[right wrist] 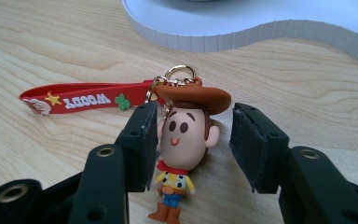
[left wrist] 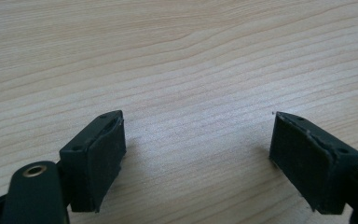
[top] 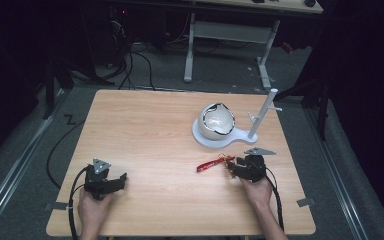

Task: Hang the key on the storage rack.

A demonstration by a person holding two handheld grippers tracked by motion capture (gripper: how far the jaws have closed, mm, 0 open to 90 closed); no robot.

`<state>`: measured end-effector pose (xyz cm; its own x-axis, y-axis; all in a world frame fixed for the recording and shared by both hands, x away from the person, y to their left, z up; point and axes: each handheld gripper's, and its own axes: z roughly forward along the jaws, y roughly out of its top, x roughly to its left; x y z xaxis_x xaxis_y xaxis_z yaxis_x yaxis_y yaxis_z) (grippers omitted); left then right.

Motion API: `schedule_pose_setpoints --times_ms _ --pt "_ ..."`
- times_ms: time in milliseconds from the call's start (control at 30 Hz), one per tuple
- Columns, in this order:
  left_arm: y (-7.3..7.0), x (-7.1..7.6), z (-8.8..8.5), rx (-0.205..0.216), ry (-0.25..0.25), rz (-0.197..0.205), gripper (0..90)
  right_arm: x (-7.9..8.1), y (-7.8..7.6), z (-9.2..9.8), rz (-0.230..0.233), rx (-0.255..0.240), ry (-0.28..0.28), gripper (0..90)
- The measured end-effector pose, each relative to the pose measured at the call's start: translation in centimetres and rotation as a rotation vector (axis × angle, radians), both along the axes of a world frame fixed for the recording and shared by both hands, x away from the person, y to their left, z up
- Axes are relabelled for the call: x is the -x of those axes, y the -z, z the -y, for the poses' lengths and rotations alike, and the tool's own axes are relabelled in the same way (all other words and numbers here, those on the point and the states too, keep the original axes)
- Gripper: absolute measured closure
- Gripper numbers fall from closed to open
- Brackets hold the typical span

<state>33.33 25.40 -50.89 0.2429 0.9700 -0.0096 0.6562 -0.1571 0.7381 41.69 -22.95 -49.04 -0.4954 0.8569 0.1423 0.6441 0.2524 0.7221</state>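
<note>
Both jaws of the right gripper [right wrist: 193, 147] stand spread around the cowboy keychain [right wrist: 184, 140], touching only one side, so closing may nudge it away, while the left gripper [left wrist: 198, 158] hovers spread over bare table [left wrist: 177, 56].

Light wooden table [top: 145, 150]: white flat stand with an upright post [top: 215, 140] at far right. On its base, white round helmet-like shell [top: 216, 120]; nearer than the stand, small cowboy-figure keychain with red strap [right wrist: 179, 140] between the right gripper's [right wrist: 193, 144] jaws. Left gripper [top: 111, 184] well left of the stand, near edge.

White base [right wrist: 242, 28] cut off by top edge in right gripper view; keychain figure [top: 228, 161] tiny, indistinct in high view.
</note>
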Motion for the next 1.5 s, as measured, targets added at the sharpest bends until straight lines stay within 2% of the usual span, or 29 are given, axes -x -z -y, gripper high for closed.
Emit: schedule_pose_setpoints --times_ms 100,200,300,500,633,767,933,1500 --pt "0.0 0.0 0.0 0.0 0.0 0.0 18.7 -0.2 0.4 -0.1 -0.027 -0.003 -0.004 53.6" --pt "0.0 0.0 0.0 0.0 0.0 0.0 18.7 -0.1 0.5 -0.4 -0.027 0.011 -0.009 58.3" --pt "0.0 0.0 0.0 0.0 0.0 0.0 18.7 0.0 0.6 -0.6 -0.01 0.026 -0.018 62.7" --pt "0.0 0.0 0.0 0.0 0.0 0.0 18.7 0.3 0.5 -1.0 0.027 0.083 -0.039 64.9" --pt "0.0 0.0 0.0 0.0 0.0 0.0 18.7 0.5 0.3 -1.0 0.04 0.089 -0.05 65.7" --pt "0.0 0.0 0.0 0.0 0.0 0.0 18.7 0.8 -0.2 -0.8 0.068 0.078 -0.047 66.1" --pt "0.0 0.0 0.0 0.0 0.0 0.0 18.7 1.4 -1.3 -0.3 0.125 0.049 -0.057 66.4" --pt "0.0 0.0 0.0 0.0 0.0 0.0 18.7 2.5 -3.9 2.2 0.176 -0.019 -0.04 66.8"
